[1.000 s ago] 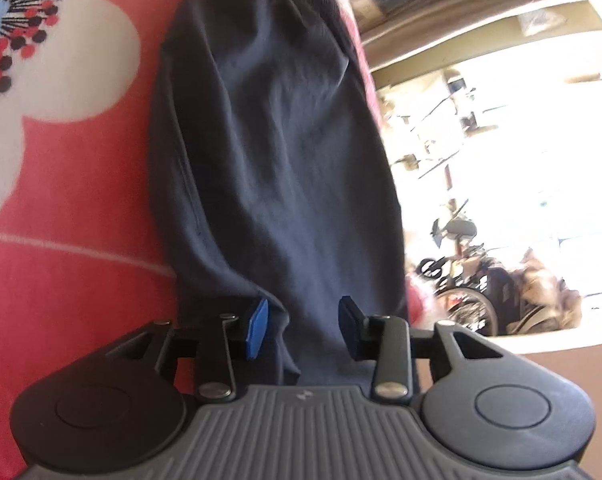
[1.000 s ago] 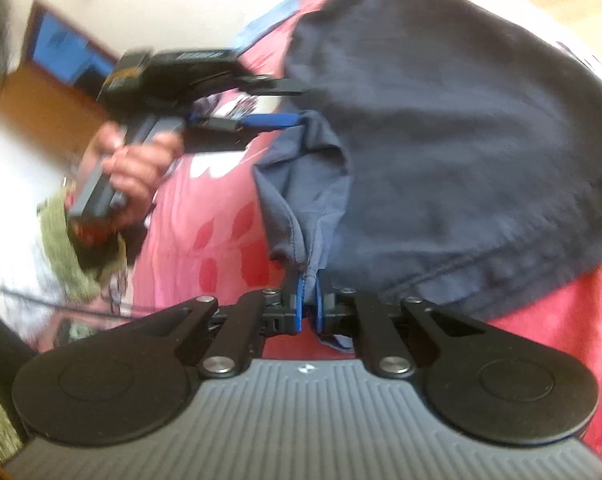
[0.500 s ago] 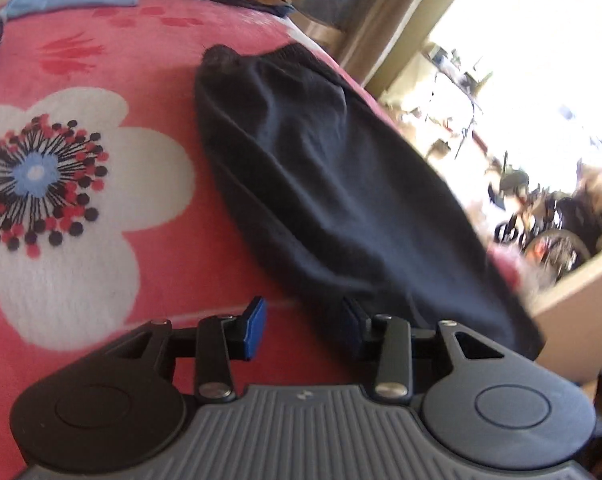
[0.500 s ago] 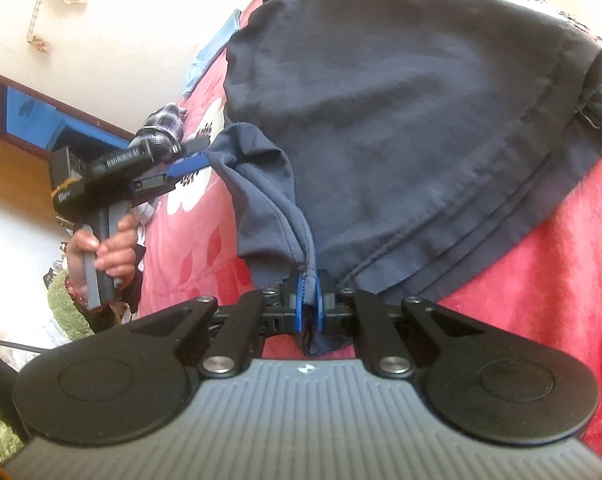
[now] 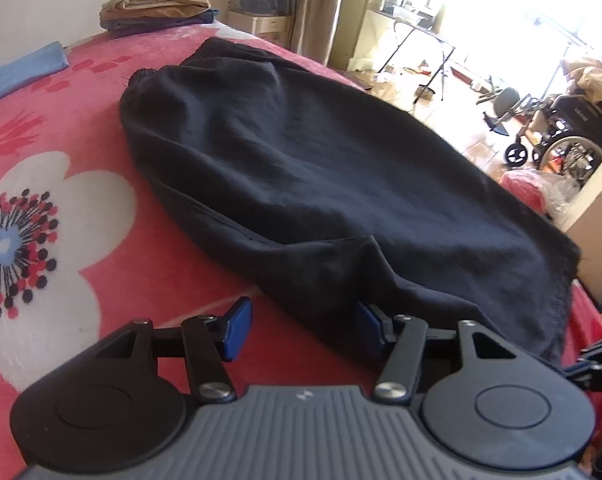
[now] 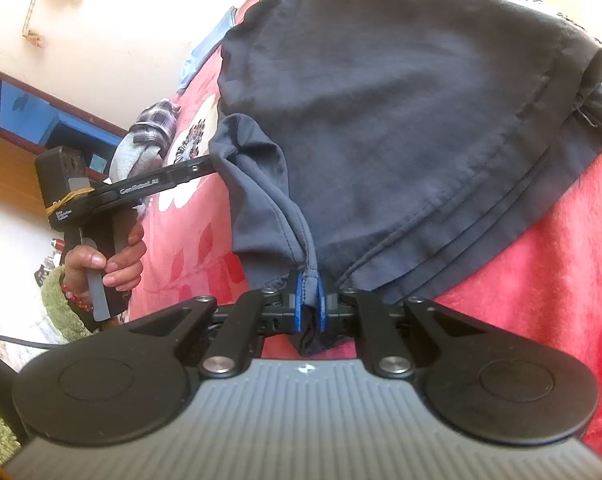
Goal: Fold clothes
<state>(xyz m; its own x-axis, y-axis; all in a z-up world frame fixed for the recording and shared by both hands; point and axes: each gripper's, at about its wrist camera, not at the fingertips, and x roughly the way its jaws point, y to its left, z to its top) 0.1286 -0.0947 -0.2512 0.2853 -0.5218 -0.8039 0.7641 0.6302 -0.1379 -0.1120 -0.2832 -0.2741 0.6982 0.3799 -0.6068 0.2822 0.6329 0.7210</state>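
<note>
A dark navy garment (image 5: 321, 168) lies flat on the pink flowered blanket (image 5: 81, 216). My left gripper (image 5: 301, 328) sits at the garment's near edge, and its jaws are opening. The cloth's edge drapes over the right pad (image 5: 367, 330), while the left pad (image 5: 237, 326) is bare over the blanket. In the right wrist view the left gripper (image 6: 211, 166) reaches into a raised fold of the garment (image 6: 401, 100), held by a hand (image 6: 117, 264). My right gripper (image 6: 309, 304) pinches the hem corner. Its jaws are starting to open, with the cloth still pressed between the pads.
A stack of folded clothes (image 5: 157, 8) and a blue cloth (image 5: 21, 72) lie at the blanket's far side. The bed's edge drops off on the right toward a floor with a wheelchair (image 5: 561, 140). A plaid cloth (image 6: 157, 120) lies beyond the left gripper.
My left gripper has rolled and shifted along the garment's edge, and its jaws stand wider. The right gripper has stayed clamped on the hem corner.
</note>
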